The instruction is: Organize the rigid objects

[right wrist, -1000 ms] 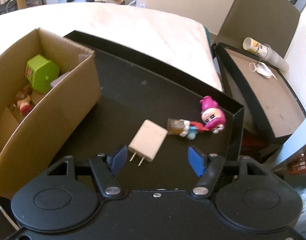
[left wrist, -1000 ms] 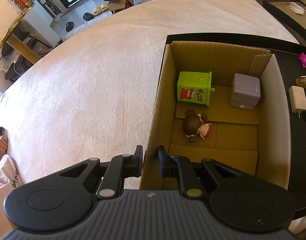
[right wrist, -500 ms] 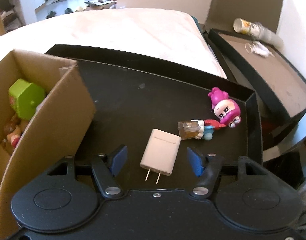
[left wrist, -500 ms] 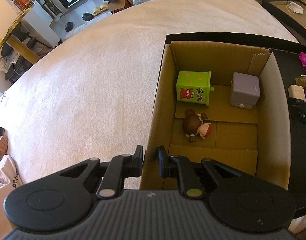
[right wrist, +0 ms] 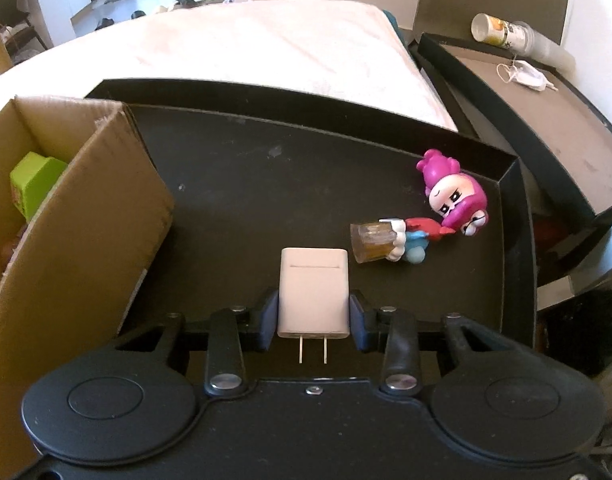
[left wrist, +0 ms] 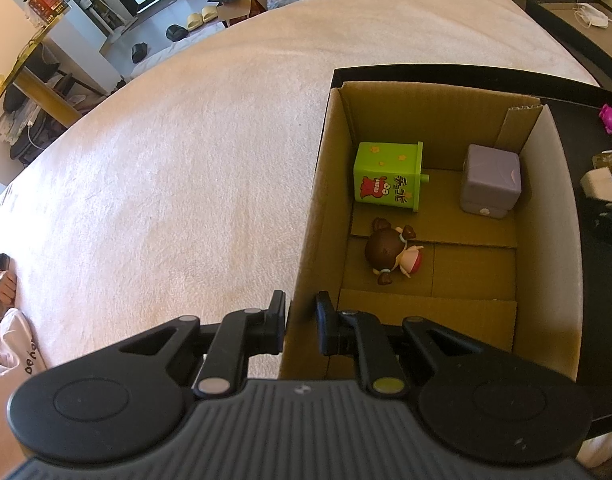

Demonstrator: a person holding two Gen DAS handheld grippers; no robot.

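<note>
closing on the charger, with three things boxed and two still out

sorting looks a little past halfway, judged by how things lie. inside the open brown cardboard box three items already rest on its floor: a lime-green plastic toy box with a red cartoon print near the far wall, a pale lilac cube-shaped plastic case in the far corner beside it, and a small brown-haired doll figurine lying on its side nearer the middle. the box itself stands at one end of a shallow black tray that sits on a bed with a cream fleecy cover.

two things remain outside the box, on the bare tray floor. a white two-pin wall charger lies flat with its prongs pointing back toward the camera, and the right hand-held gripper straddles it, its blue pads against both sides of the charger body while the jaws are closing on it; the charger has not left the tray. just beyond it, nearly touching, lies a pink-haired toy figurine holding an amber mug, toppled over near the tray's far corner and untouched.

the left hand-held gripper is clenched around the near wall of the cardboard box, one finger outside and one inside, apparently steadying it.

what seems left: carry the charger into the box, then the pink figurine
</note>
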